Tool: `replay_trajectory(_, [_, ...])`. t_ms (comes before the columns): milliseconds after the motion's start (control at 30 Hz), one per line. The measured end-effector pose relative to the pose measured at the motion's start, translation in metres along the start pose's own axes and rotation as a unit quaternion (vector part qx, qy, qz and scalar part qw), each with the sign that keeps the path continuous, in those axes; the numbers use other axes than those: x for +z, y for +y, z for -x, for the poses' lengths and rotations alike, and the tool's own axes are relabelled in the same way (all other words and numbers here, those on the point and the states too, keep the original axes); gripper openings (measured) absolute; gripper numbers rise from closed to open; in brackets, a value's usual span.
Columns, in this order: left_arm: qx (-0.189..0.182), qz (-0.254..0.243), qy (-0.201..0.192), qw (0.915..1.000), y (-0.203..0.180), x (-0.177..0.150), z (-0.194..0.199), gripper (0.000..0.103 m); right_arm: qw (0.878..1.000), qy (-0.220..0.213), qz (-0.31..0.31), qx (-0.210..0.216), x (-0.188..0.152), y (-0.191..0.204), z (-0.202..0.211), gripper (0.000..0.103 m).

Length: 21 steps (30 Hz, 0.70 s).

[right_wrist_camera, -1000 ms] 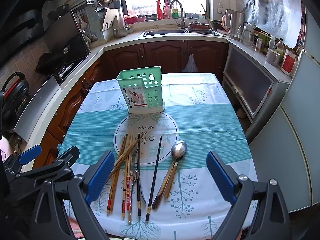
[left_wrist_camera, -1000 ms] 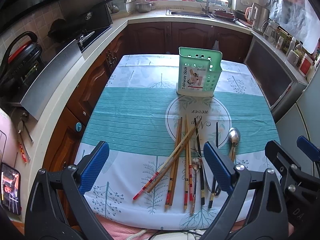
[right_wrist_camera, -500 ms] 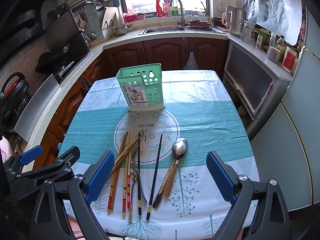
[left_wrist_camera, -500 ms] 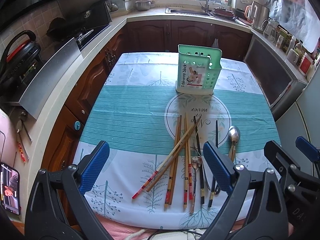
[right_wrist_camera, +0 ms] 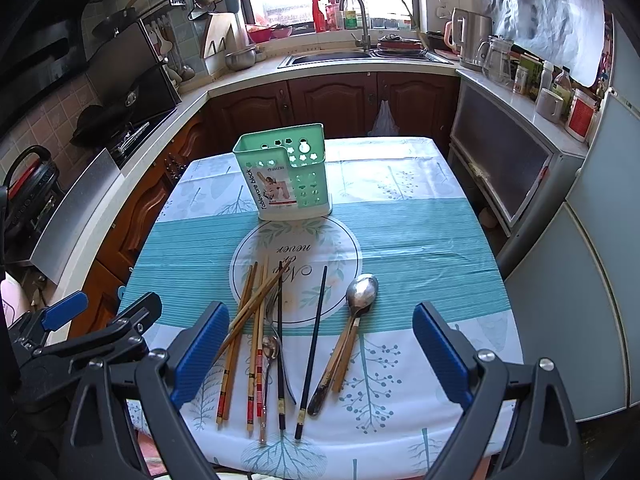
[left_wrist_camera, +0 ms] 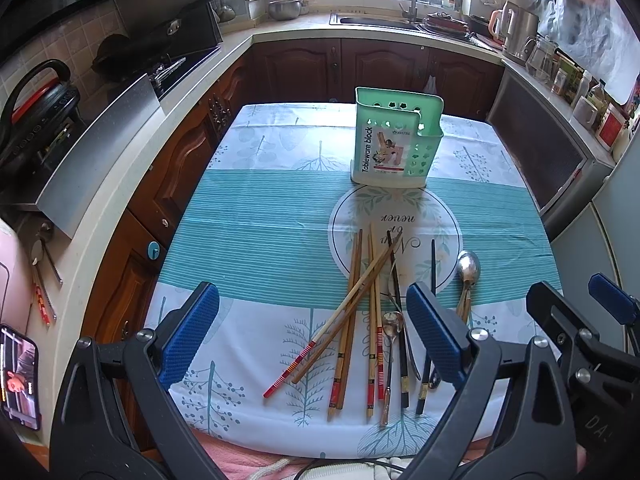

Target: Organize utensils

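Hovering over near worktop edge — left claw and right claw both spread wide, gripping nothing. Lying loose between them: wooden chopsticks, black chopsticks, steel spoons. Standing beyond — empty green perforated plastic utensil holder.

2 black hand-held grippers with blue ribbed finger pads are held side by side at the near edge of the table with the teal and white tablecloth, both pointing forward over it. The left gripper has its 2 fingers spread wide apart with nothing between them, hovering above the near end of the table. The right gripper sits just to its right at a similar height, its 2 fingers likewise spread wide and empty. Neither gripper touches the table.
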<state>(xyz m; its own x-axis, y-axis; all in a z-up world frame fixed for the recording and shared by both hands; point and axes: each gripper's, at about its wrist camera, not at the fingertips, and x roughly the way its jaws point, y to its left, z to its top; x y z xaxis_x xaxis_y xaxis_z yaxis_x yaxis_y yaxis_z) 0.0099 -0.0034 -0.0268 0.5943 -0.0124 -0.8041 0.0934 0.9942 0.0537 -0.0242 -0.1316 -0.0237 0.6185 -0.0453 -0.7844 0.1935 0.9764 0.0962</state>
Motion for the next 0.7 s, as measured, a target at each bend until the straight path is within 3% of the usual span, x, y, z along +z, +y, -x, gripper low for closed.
replay_trajectory(700, [0.003, 0.0, -0.001, 1.0, -0.0003, -0.001, -0.0007, 0.094, 1.0, 0.005, -0.005, 0.012, -0.0006, 0.0005, -0.002, 0.094])
